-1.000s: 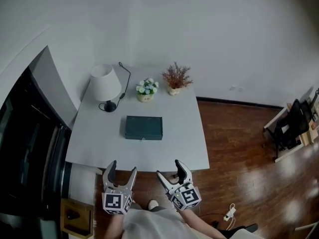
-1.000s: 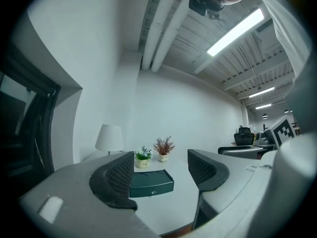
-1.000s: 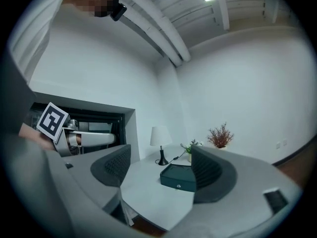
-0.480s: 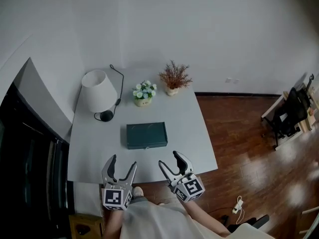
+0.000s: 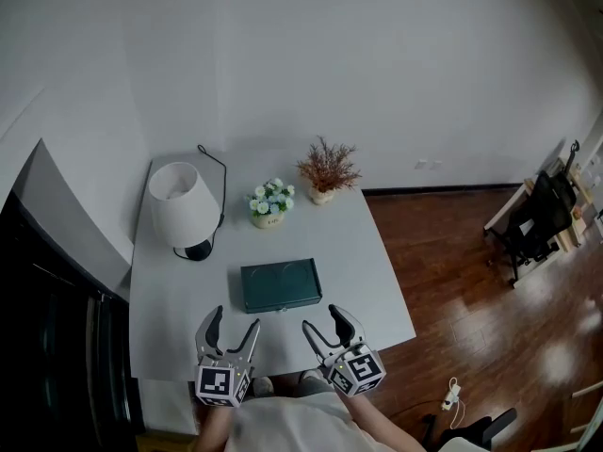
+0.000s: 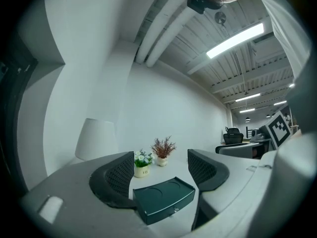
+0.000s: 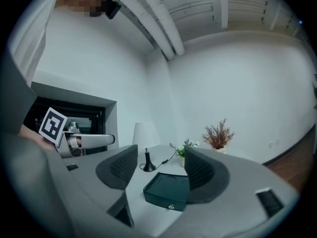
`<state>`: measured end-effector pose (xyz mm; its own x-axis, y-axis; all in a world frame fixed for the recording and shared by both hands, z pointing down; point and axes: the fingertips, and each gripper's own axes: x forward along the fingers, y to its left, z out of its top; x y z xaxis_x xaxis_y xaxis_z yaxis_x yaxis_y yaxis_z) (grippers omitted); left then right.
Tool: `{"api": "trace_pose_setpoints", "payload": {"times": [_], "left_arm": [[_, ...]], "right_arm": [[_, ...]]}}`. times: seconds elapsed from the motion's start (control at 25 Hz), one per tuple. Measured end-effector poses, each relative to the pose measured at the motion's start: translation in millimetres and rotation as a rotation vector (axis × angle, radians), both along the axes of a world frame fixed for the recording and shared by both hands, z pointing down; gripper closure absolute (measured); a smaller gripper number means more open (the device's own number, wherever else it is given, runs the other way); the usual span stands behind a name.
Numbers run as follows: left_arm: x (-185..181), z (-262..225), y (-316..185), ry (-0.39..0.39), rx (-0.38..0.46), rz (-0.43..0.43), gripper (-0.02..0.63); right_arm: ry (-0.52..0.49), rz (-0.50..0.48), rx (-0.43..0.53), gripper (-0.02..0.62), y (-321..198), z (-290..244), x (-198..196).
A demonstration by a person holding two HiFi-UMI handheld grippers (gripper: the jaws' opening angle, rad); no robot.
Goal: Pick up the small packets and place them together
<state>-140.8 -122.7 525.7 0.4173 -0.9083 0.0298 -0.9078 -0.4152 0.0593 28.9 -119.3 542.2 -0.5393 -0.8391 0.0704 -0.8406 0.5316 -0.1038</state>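
Note:
No small packets show in any view. A shut dark green box (image 5: pixel 280 284) lies on the grey table (image 5: pixel 358 243), seen close ahead in the left gripper view (image 6: pixel 163 197) and the right gripper view (image 7: pixel 168 188). My left gripper (image 5: pixel 232 320) hovers at the table's near edge, open and empty, aimed level at the box (image 6: pixel 161 172). My right gripper (image 5: pixel 323 320) is beside it, also open; its jaws have just been closing a little with nothing between them (image 7: pixel 154 170).
A white lamp (image 5: pixel 182 205) stands at the table's left with its cable behind. A small pot of flowers (image 5: pixel 268 202) and a dried plant (image 5: pixel 326 169) stand at the back. Wooden floor (image 5: pixel 452 290) lies to the right, a dark cabinet (image 5: pixel 47 318) to the left.
Both grippers have come forward from in front of the table to over its near edge. The box now lies closer to them.

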Motion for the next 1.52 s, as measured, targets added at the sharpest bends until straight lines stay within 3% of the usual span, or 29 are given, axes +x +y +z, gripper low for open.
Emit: {"api": "trace_pose_setpoints", "payload": {"times": [0.16,0.28,0.6,0.8,1.04,1.12,1.36,1.4,1.52], "left_arm": [[4,7,-14,-0.003,-0.021,-0.009,0.284],[11,1,-16,0.028,-0.021,-0.004,0.284],[16,4,-31,0.001,-0.044,-0.038,0.284],[10,7,-27,-0.025,-0.056,-0.072,0.284],[-10,13,-18,-0.026,-0.077,-0.138,0.284],[-15,14,-17,-0.033,-0.082,-0.15,0.284],[-24,18,-16,-0.025,-0.091,-0.174,0.284],[-24,18,-17,-0.025,-0.09,-0.172,0.284],[-21,16,-18,-0.021,-0.085,-0.161,0.284]], "right_arm": [[-0.03,0.0,-0.108,0.304,-21,23,7],[-0.031,-0.016,-0.261,0.304,-33,63,9],[-0.027,-0.156,-0.667,0.305,-62,208,-24],[-0.06,-0.156,-0.848,0.305,-69,263,-39],[-0.059,-0.126,-0.926,0.312,-84,282,-41],[-0.075,-0.13,-0.949,0.446,-87,284,-41],[-0.066,-0.162,-0.974,0.459,-86,284,-47],[-0.063,-0.175,-0.975,0.521,-86,282,-50],[-0.037,-0.187,-0.97,0.531,-85,280,-52]]}}
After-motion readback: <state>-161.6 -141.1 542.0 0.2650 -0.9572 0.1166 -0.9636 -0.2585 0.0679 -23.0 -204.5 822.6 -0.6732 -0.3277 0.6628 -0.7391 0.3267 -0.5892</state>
